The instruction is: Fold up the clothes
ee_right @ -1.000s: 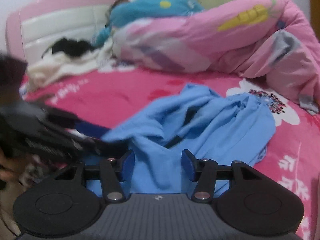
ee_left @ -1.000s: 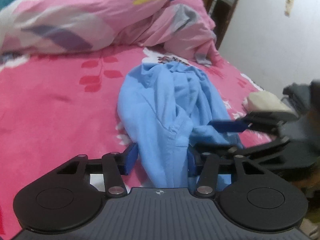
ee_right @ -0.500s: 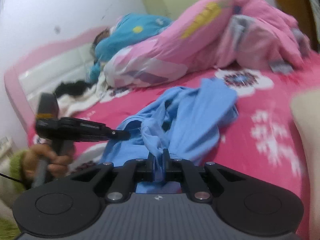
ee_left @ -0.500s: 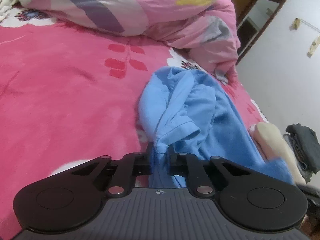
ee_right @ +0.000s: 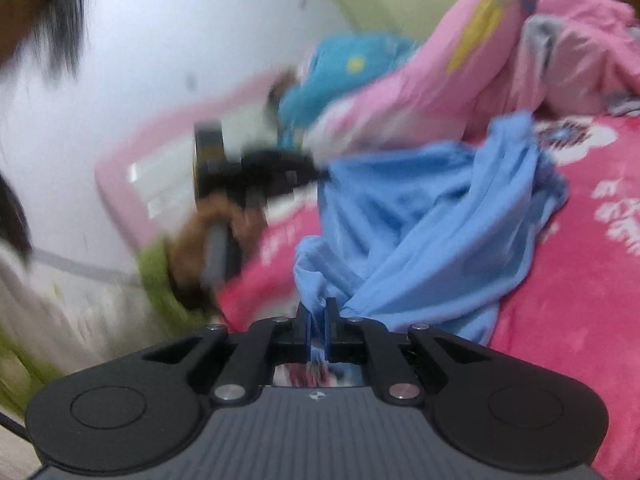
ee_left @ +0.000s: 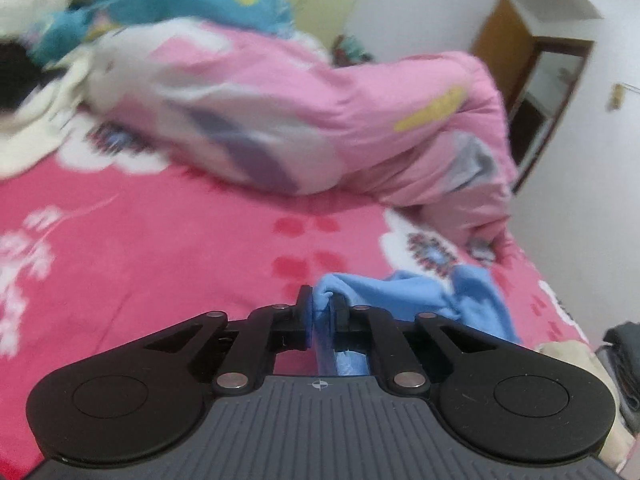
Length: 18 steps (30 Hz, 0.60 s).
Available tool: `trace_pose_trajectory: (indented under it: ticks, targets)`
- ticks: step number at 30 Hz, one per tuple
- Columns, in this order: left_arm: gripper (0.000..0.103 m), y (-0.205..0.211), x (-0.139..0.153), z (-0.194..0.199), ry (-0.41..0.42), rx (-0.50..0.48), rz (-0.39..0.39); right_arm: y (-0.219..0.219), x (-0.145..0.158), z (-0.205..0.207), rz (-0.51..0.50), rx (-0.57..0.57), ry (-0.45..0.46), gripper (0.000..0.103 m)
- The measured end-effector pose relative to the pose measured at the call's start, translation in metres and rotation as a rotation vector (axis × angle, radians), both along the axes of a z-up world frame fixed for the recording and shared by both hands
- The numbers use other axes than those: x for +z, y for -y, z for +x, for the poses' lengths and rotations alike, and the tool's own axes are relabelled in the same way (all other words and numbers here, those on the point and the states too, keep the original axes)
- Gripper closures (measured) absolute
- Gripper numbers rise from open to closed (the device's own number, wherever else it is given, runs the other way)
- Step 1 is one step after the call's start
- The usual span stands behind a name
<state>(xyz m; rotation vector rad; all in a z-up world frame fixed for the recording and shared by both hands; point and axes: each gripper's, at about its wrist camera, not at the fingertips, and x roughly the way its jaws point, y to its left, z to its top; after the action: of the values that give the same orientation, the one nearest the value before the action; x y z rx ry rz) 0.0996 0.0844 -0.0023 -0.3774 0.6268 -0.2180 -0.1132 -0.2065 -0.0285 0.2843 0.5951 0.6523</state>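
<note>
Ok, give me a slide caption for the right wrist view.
Right gripper pinching a bunched blue shirt over the pink bedspread.

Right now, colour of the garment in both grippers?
Plain light blue garment, no print; clearest in the right wrist view.

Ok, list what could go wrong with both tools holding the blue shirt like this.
1. The left tool pinches only a small bunched edge of the blue shirt, and its jaws are opening, so that corner may slip out.
2. The shirt hangs twisted between the left and right tool; laid down so, it would probably crease.
3. The pink quilt lies close and may crowd the spread.
</note>
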Motion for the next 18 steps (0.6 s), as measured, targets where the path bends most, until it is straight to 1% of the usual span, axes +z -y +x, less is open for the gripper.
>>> trace_pose_trajectory:
  ticks: [1,2,4,5,6,9,10,11,15,18]
  targets:
    - [0.077,-0.004,-0.005,-0.004,-0.021,0.005,0.007,-0.007,-0.005,0.003,-0.051,0.024,-0.019,0.095]
    - [0.071,-0.009,-0.009,-0.010,-0.033,0.010,0.014,-0.011,-0.010,0.005,-0.091,0.039,-0.036,0.094]
    - [0.070,-0.017,-0.015,-0.021,-0.041,0.020,0.034,-0.014,-0.016,0.008,-0.160,0.051,-0.059,0.094]
    - [0.069,-0.021,-0.018,-0.026,-0.049,0.024,0.041,-0.013,-0.017,0.009,-0.177,0.048,-0.065,0.094]
    - [0.068,-0.024,-0.020,-0.031,-0.061,0.023,0.039,-0.009,-0.016,0.010,-0.182,0.039,-0.066,0.094]
    - [0.058,-0.026,-0.024,-0.046,-0.082,-0.004,0.019,0.005,-0.007,0.009,-0.156,0.002,-0.065,0.094]
    - [0.050,-0.023,-0.024,-0.051,-0.084,-0.026,0.013,0.007,-0.004,0.008,-0.145,-0.006,-0.061,0.094]
    - [0.046,-0.019,-0.024,-0.057,-0.084,-0.060,0.010,0.010,-0.002,0.007,-0.144,-0.022,-0.051,0.094]
    - [0.046,0.000,-0.028,-0.081,-0.070,-0.184,0.002,0.027,0.005,0.002,-0.161,-0.117,-0.005,0.094]
    - [0.045,0.014,-0.032,-0.090,-0.069,-0.262,-0.009,0.051,0.009,-0.008,-0.114,-0.231,0.012,0.095]
